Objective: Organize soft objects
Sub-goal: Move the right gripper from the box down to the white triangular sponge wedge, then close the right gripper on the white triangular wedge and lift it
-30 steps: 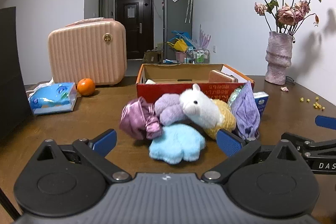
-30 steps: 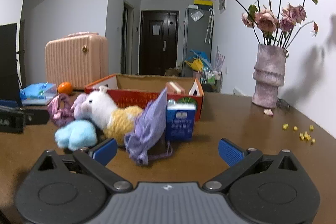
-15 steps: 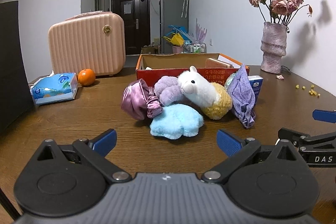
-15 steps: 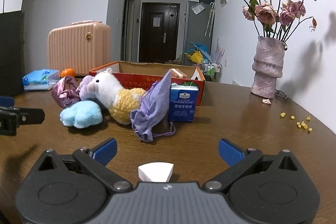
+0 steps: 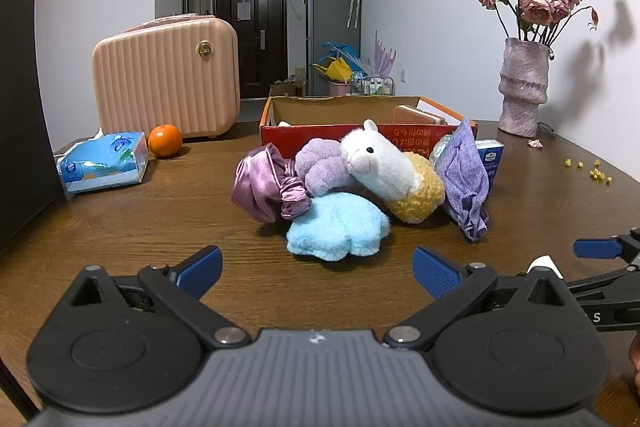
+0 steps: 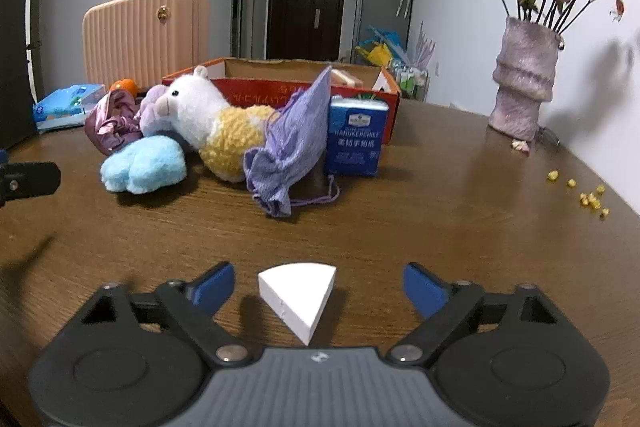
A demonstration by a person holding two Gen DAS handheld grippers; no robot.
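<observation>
Since a second ago both your claws have pulled back from the soft pile, and a white wedge (image 6: 298,293) now lies between the spread fingers of your right claw (image 6: 318,287), untouched. Your left claw (image 5: 316,269) is low, level and spread, holding nothing; the blue plush (image 5: 338,225) lies just ahead of it. The purple plush (image 5: 320,167) is half hidden behind the alpaca (image 5: 394,175).

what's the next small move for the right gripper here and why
Probably lower the right gripper a little around the white wedge-shaped foam block and close. The block lies on the brown wooden table between the open blue fingertips, untouched, nearer than the pile around the white and yellow alpaca plush. The red cardboard box behind looks like the likely destination.
</observation>
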